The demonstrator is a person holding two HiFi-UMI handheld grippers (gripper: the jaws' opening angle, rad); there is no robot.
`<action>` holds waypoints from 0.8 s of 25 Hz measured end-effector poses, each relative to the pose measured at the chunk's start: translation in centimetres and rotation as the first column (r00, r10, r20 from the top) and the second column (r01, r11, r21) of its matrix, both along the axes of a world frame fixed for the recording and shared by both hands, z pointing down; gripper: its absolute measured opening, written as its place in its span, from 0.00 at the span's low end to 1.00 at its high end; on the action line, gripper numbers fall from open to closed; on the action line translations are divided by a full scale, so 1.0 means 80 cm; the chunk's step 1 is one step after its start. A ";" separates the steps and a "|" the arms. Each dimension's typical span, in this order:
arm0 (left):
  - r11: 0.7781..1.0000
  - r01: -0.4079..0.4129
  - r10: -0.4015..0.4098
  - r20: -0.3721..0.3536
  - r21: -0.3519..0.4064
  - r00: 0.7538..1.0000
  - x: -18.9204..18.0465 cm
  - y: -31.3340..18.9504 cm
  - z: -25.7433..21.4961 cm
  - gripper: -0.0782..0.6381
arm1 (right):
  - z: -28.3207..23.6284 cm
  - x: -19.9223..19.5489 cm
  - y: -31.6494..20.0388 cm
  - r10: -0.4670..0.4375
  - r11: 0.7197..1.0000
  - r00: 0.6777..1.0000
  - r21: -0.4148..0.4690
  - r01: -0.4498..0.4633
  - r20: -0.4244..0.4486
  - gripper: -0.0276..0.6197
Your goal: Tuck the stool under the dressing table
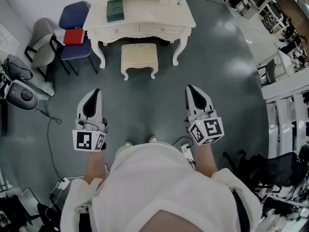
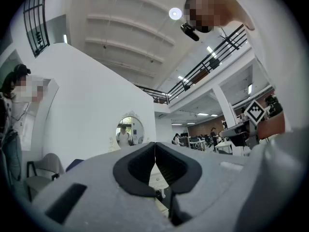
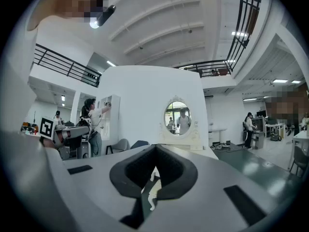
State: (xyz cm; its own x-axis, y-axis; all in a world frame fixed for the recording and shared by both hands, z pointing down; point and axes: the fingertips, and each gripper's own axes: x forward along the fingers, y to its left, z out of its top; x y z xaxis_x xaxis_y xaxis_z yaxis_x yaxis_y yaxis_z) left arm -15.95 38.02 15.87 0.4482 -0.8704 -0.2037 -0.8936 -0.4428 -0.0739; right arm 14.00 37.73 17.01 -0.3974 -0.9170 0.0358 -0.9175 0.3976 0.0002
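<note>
A cream stool (image 1: 139,58) with carved legs stands on the grey floor just in front of the cream dressing table (image 1: 181,14), mostly outside its leg space. Both grippers hang in the air well short of it, nearer to me. My left gripper (image 1: 95,92) is shut with nothing in it, and my right gripper (image 1: 189,88) is shut and empty too. In the left gripper view the jaws (image 2: 155,143) meet at their tips below an oval mirror (image 2: 129,130). The right gripper (image 3: 155,146) points level at the oval mirror (image 3: 177,117) on the table; a bit of the stool (image 3: 153,190) shows through the jaws.
A dark green box (image 1: 115,9) lies on the tabletop. Left of the table stand a blue chair (image 1: 75,50) with a red item (image 1: 74,36) on it and a grey chair (image 1: 42,45). A cable (image 1: 48,134) runs across the floor at left. White shelving (image 1: 287,112) is at right.
</note>
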 end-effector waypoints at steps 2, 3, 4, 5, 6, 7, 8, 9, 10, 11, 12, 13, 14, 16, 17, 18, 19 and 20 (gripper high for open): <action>1.000 0.003 -0.003 0.000 0.004 1.000 0.002 0.002 -0.001 0.13 | 0.002 0.001 -0.001 -0.003 1.000 1.000 -0.006 0.003 0.003 0.04; 1.000 0.004 -0.004 0.000 0.004 1.000 0.003 0.002 -0.001 0.13 | 0.003 0.002 -0.002 -0.004 1.000 1.000 -0.009 0.004 0.005 0.04; 1.000 0.005 -0.005 0.000 0.001 1.000 0.003 0.003 -0.001 0.13 | 0.004 0.002 -0.002 -0.005 1.000 1.000 -0.012 0.005 0.007 0.04; 1.000 0.007 -0.007 -0.001 -0.003 1.000 0.003 0.003 0.001 0.13 | 0.005 0.002 -0.003 -0.007 1.000 1.000 -0.015 0.007 0.008 0.04; 1.000 0.010 -0.010 -0.004 -0.008 1.000 0.002 0.003 0.002 0.13 | 0.007 0.001 -0.004 -0.009 1.000 1.000 -0.020 0.009 0.009 0.04; 1.000 0.013 -0.013 -0.006 -0.012 1.000 0.002 0.003 0.004 0.13 | 0.009 0.001 -0.005 -0.012 1.000 1.000 -0.024 0.012 0.009 0.04; 1.000 0.016 -0.016 -0.007 -0.015 1.000 0.002 0.003 0.004 0.13 | 0.010 0.000 -0.006 -0.015 0.999 1.000 -0.028 0.016 0.010 0.04; 1.000 0.018 -0.018 -0.006 -0.016 1.000 0.002 0.004 0.005 0.13 | 0.012 0.000 -0.007 -0.019 0.999 1.000 -0.032 0.019 0.011 0.04; 1.000 0.020 -0.020 -0.005 -0.017 1.000 0.002 0.004 0.005 0.13 | 0.013 0.000 -0.007 -0.023 0.999 1.000 -0.036 0.023 0.015 0.04; 1.000 0.021 -0.021 -0.004 -0.016 1.000 0.002 0.004 0.005 0.13 | 0.015 0.000 -0.008 -0.029 0.999 0.999 -0.039 0.029 0.022 0.04; 1.000 0.024 -0.024 -0.004 -0.014 1.000 0.002 0.004 0.005 0.13 | 0.016 -0.001 -0.008 -0.037 0.998 0.999 -0.041 0.039 0.035 0.04; 0.999 0.029 -0.029 -0.004 -0.013 1.000 0.000 0.004 0.006 0.13 | 0.017 -0.001 -0.008 -0.048 0.998 0.998 -0.039 0.050 0.048 0.05; 0.999 0.036 -0.036 -0.004 -0.014 0.999 -0.002 0.004 0.007 0.13 | 0.016 -0.003 -0.008 -0.062 0.997 0.996 -0.032 0.063 0.057 0.05; 0.998 0.053 -0.053 -0.009 -0.023 0.999 -0.007 0.004 0.009 0.15 | 0.014 -0.005 -0.005 -0.090 0.996 0.994 -0.011 0.090 0.060 0.05; 0.998 0.058 -0.059 -0.015 -0.029 0.998 -0.010 0.004 0.009 0.17 | 0.012 -0.004 -0.004 -0.099 0.995 0.993 -0.006 0.100 0.064 0.09; 0.997 0.063 -0.064 -0.023 -0.033 0.998 -0.013 0.004 0.009 0.24 | 0.011 -0.001 -0.003 -0.100 0.995 0.992 -0.007 0.101 0.071 0.19; 0.997 0.069 -0.070 -0.031 -0.036 0.997 -0.016 0.004 0.008 0.31 | 0.010 0.005 -0.004 -0.091 0.996 0.993 -0.009 0.092 0.076 0.23; 0.997 0.074 -0.076 -0.041 -0.035 0.996 -0.019 0.002 0.005 0.36 | 0.007 0.012 -0.007 -0.077 0.997 0.994 -0.009 0.077 0.074 0.26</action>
State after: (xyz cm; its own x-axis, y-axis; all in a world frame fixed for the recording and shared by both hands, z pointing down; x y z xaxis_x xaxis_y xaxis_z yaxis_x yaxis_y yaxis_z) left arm -17.44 38.22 16.29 0.3730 -0.9079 -0.1912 -0.9264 -0.3760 -0.0218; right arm 14.93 37.19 17.59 -0.4688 -0.8832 0.0147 -0.8815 0.4667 -0.0717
